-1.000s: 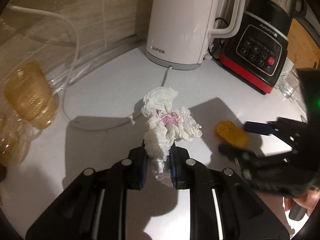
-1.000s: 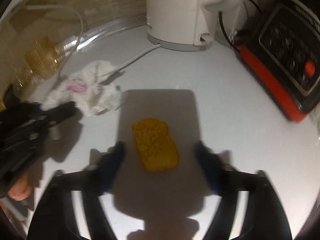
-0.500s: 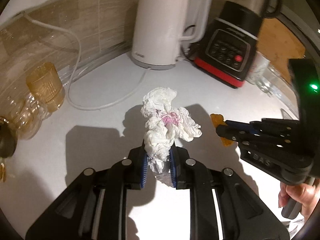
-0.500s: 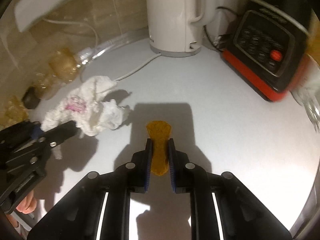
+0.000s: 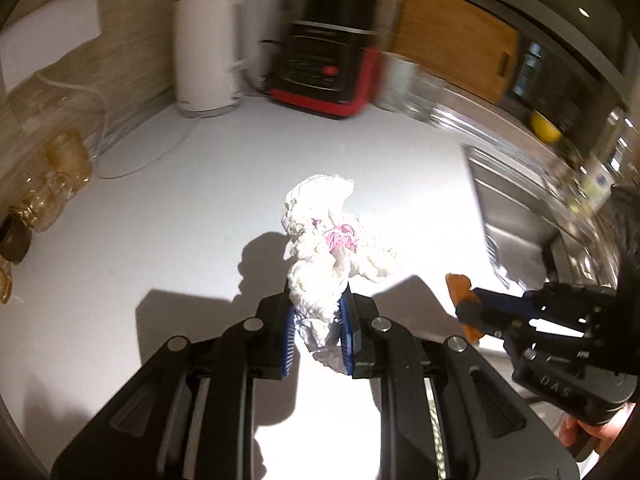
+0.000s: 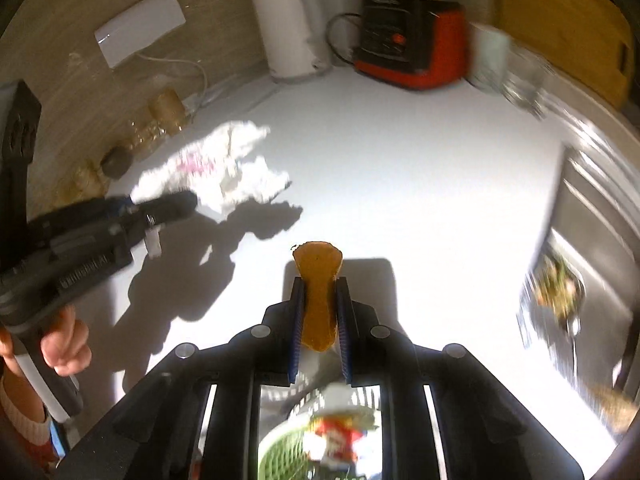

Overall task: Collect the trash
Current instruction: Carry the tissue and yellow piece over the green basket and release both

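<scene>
My left gripper (image 5: 316,312) is shut on a crumpled white tissue (image 5: 326,248) with a pink stain, lifted above the white counter (image 5: 200,220). In the right wrist view that tissue (image 6: 224,168) hangs at the left from the left gripper (image 6: 176,204). My right gripper (image 6: 319,304) is shut on an orange peel-like scrap (image 6: 318,280), held clear of the counter. From the left wrist view the right gripper (image 5: 466,312) shows at the right edge with the orange scrap (image 5: 458,286) in its jaws. Below the right gripper a bin (image 6: 280,448) with a green liner holds red-and-white trash.
A white kettle (image 5: 208,56) and a black-and-red blender base (image 5: 324,76) stand at the back wall. Amber glasses (image 5: 68,160) crowd the left edge. A steel sink (image 6: 592,272) with food scraps lies to the right, a wooden board (image 5: 452,36) behind it.
The right gripper closed on the orange scrap and lifted it. Both grippers pulled back from the kettle and rose, so the sink and the bin came into view.
</scene>
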Motion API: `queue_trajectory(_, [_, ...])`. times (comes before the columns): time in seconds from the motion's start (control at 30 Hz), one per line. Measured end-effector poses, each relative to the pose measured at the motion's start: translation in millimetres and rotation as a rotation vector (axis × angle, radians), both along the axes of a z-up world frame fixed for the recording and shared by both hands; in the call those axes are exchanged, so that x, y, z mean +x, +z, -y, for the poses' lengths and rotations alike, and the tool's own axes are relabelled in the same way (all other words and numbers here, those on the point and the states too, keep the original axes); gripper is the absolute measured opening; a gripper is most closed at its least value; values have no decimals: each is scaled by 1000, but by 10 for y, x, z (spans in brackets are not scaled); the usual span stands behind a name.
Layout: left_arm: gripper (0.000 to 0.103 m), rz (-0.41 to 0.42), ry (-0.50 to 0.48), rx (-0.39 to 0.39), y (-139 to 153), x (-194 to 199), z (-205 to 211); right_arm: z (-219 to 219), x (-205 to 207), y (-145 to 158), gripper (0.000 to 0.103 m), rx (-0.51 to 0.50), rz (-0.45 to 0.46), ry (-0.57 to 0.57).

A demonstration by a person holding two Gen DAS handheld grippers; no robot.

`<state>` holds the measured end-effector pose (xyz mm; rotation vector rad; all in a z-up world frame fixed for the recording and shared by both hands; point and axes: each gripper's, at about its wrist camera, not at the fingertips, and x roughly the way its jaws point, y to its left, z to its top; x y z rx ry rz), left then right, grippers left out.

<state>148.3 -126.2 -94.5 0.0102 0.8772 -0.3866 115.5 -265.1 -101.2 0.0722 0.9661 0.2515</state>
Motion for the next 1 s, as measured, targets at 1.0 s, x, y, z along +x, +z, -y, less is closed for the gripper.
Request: queue_trajectory(1.0, [42, -254, -288, 98, -791, -1784, 1302, 967, -2090, -315, 19, 44, -67, -143])
